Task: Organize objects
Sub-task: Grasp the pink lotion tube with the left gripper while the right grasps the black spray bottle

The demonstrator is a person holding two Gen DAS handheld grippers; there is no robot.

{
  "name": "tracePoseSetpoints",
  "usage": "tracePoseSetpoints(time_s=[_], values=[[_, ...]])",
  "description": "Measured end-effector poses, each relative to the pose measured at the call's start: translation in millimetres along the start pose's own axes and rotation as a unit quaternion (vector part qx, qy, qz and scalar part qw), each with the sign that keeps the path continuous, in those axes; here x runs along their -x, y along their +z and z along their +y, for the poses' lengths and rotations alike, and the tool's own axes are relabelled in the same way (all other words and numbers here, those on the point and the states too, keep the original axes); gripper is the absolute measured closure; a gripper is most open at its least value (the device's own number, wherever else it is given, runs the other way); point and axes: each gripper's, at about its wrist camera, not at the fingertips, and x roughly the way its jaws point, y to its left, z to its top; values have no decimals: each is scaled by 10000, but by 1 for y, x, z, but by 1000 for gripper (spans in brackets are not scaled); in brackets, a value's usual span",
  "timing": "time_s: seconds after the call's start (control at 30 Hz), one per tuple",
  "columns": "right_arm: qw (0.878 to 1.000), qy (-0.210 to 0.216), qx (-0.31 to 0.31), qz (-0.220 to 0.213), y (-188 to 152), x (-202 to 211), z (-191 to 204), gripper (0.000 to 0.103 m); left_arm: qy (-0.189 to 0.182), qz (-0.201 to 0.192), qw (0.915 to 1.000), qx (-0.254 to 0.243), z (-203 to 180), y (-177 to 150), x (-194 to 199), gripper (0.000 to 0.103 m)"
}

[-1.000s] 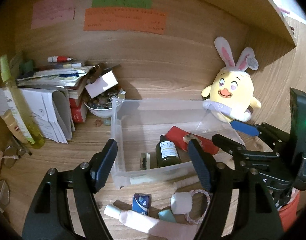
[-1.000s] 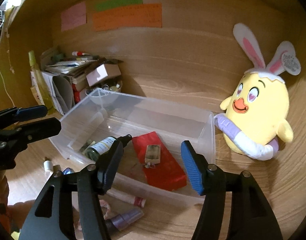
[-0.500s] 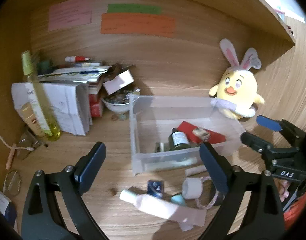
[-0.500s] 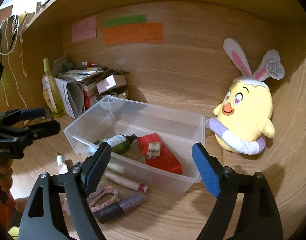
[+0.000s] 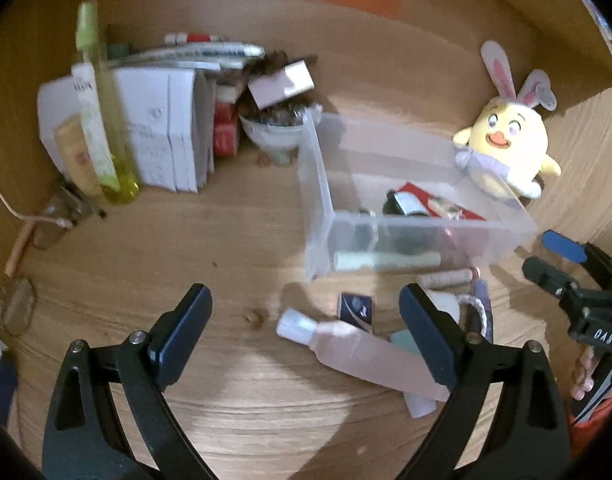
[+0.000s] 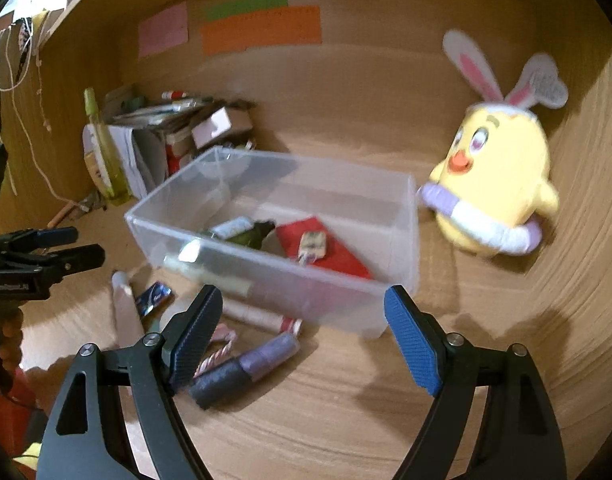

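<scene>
A clear plastic bin (image 5: 318,200) (image 6: 402,248) stands on the wooden desk and holds a dark bottle (image 5: 404,204) (image 6: 242,232), a red packet (image 6: 326,252) and a small tag. In front of it lie a pink tube (image 5: 358,352) (image 6: 124,312), a small blue box (image 5: 356,308) (image 6: 154,296), a white roll, a purple tube (image 6: 250,364) and a pale stick (image 5: 446,278). My left gripper (image 5: 306,340) is open and empty, above the pink tube. My right gripper (image 6: 302,340) is open and empty, just before the bin's near wall.
A yellow bunny-eared plush (image 5: 506,148) (image 6: 498,184) sits right of the bin. At the back left are stacked books and papers (image 5: 162,128), a tall yellow-green bottle (image 5: 102,112), a bowl of small items (image 5: 278,132) and glasses (image 5: 18,304).
Both grippers have pulled back from the bin and stayed open. The left view has swung left and tilted down toward the loose items in front of the bin.
</scene>
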Motion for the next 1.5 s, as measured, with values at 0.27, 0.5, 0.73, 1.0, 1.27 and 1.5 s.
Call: tracePoseSetpoints(time_s=[0.27, 0.5, 0.73, 1.0, 1.27, 1.5], values=[[9985, 45, 255, 489, -24, -23, 22, 22, -191, 410, 9989, -106, -21, -14, -29, 7], [9967, 85, 373, 712, -37, -28, 28, 22, 20, 558, 9982, -238, -25, -23, -37, 7], [9952, -41, 373, 899, -46, -26, 19, 22, 232, 664, 9972, -248, -11, -35, -29, 7], [9947, -81, 211, 1001, -50, -22, 4, 22, 372, 795, 9961, -79, 10, -49, -18, 7], [9951, 56, -38, 987, -41, -31, 0, 30, 320, 749, 9964, 233, 20, -42, -20, 10], [9939, 198, -58, 1086, -43, -37, 2, 55, 318, 695, 9970, 148, 17, -33, -25, 39]])
